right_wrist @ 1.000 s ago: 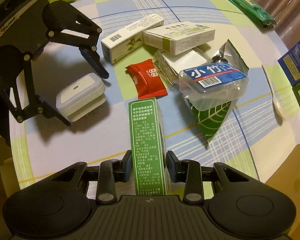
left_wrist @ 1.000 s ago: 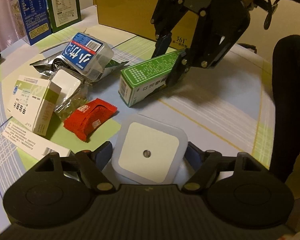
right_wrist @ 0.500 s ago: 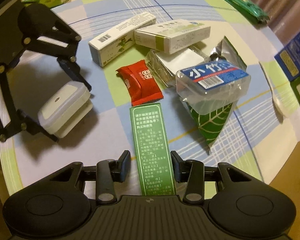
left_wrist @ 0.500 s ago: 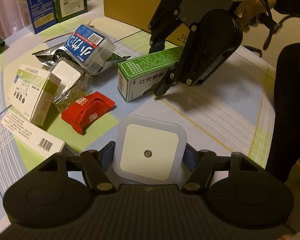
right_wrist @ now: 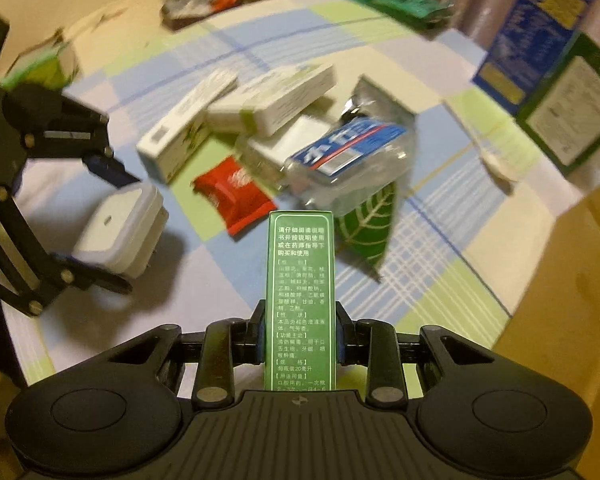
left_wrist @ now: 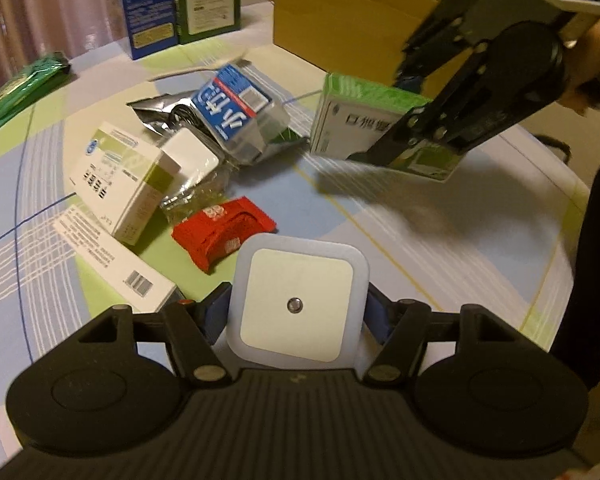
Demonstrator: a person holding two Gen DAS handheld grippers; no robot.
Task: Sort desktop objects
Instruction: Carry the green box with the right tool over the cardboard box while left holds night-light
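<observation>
While both grippers carry a pick, the green medicine carton (right_wrist: 299, 300) has come up off the checked tablecloth (left_wrist: 440, 248).

A second ago that carton lay flat with the right gripper (right_wrist: 299, 334) loose about it; the jaws have just been closing and now clamp its narrow sides, its far end lifted and tilted, so I judge it ready for sorting, perhaps into the cardboard box (left_wrist: 340, 20) behind. The left gripper (left_wrist: 298, 312) has narrowed onto the white square night light (left_wrist: 298, 304) and pinches its edges just above the cloth. White Chinese print covers the carton's green face, too small to trust. A clear tub (left_wrist: 240, 108) with a blue label in large Chinese characters and a red sachet (left_wrist: 224, 236) wait in the pile.
</observation>
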